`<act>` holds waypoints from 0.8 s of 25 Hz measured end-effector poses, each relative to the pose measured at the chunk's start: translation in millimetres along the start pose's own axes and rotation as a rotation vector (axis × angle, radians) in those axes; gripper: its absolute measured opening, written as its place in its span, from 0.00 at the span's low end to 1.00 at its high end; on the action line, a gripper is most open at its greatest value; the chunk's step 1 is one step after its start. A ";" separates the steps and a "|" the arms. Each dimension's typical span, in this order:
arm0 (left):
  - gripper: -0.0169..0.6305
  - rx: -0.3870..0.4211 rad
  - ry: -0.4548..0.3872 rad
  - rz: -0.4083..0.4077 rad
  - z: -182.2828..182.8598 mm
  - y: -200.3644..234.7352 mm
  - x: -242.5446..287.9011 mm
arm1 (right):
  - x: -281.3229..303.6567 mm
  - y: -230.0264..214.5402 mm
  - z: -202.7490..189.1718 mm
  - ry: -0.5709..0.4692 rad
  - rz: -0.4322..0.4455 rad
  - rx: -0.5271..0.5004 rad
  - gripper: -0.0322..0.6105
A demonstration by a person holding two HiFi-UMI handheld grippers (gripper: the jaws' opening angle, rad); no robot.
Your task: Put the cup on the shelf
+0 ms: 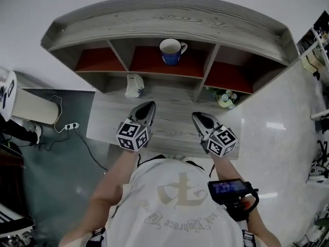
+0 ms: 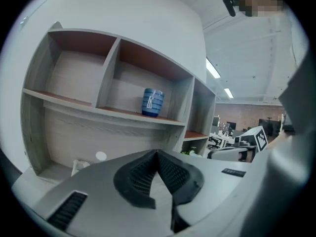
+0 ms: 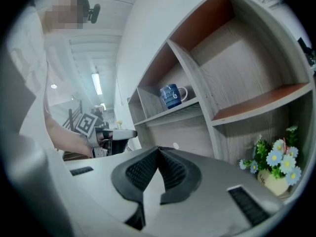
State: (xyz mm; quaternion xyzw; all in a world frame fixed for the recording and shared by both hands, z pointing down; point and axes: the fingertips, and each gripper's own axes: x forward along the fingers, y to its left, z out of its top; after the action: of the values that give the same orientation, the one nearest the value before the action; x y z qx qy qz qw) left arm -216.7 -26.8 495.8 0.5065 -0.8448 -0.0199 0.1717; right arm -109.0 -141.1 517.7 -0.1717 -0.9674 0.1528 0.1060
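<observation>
Left gripper (image 1: 148,107): jaws closed tip to tip, nothing between them. Right gripper (image 1: 198,117): likewise closed and empty. Cup (image 1: 171,51) stands upright in the middle upper compartment of the shelf (image 1: 164,22), handle to the right, well apart from both grippers. Judged: glazed ceramic, stiff, moderately heavy, slippery, breakable. Soundest hold: across the rim wall, or the handle.

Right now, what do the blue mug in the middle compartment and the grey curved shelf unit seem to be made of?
Blue striped mug: probably glazed ceramic, going by its glossy sheen, thick rim and moulded handle. Grey curved shelf unit: wood or wood-look laminate, matte, with grain lines along its top; its reddish-brown shelf floors look smooth and coated. Solid or veneer cannot be told.
</observation>
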 end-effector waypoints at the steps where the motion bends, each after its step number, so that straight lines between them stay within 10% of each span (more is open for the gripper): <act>1: 0.03 -0.004 0.005 -0.011 -6.4 -3.6 -3.2 | -0.7 1.3 0.8 0.000 0.005 -0.003 0.06; 20: 0.03 -0.021 0.067 -0.065 -58.7 -27.1 -24.2 | -17.5 7.8 -2.0 0.013 0.005 -0.012 0.05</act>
State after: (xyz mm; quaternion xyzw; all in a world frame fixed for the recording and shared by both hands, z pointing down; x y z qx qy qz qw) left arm -165.1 -10.8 538.8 0.5321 -0.8214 -0.0174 0.2044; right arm -90.0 -140.0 514.3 -0.1758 -0.9672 0.1459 0.1111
